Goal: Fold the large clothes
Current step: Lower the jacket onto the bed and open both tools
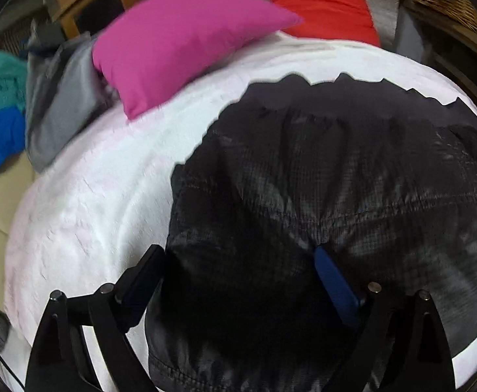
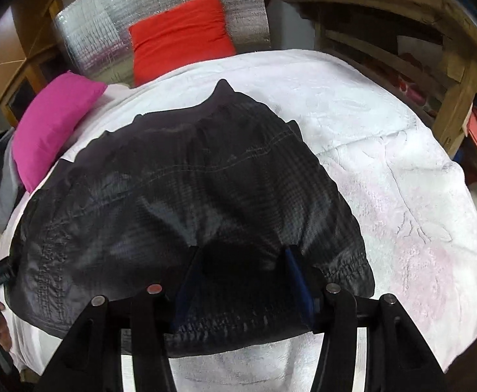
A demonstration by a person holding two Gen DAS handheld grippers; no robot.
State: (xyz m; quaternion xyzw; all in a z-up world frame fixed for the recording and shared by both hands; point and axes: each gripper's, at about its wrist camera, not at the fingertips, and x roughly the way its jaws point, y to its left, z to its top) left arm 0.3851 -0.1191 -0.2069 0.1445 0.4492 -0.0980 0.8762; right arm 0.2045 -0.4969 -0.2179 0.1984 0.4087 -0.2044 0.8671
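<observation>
Black jacket (image 2: pixel 186 196) lies on the white bed (image 2: pixel 401 179). Both grippers point down: left fingers (image 1: pixel 333 277) spread wide over it, right fingers (image 2: pixel 298 277) half open around a fold. Only the left view shows teal cloth (image 1: pixel 0 81).

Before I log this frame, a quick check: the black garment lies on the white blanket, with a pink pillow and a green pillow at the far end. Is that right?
Not quite: the second pillow is red, not green. The right wrist view shows the black garment on the white blanket, with the pink pillow and the red pillow at the far end.
</observation>
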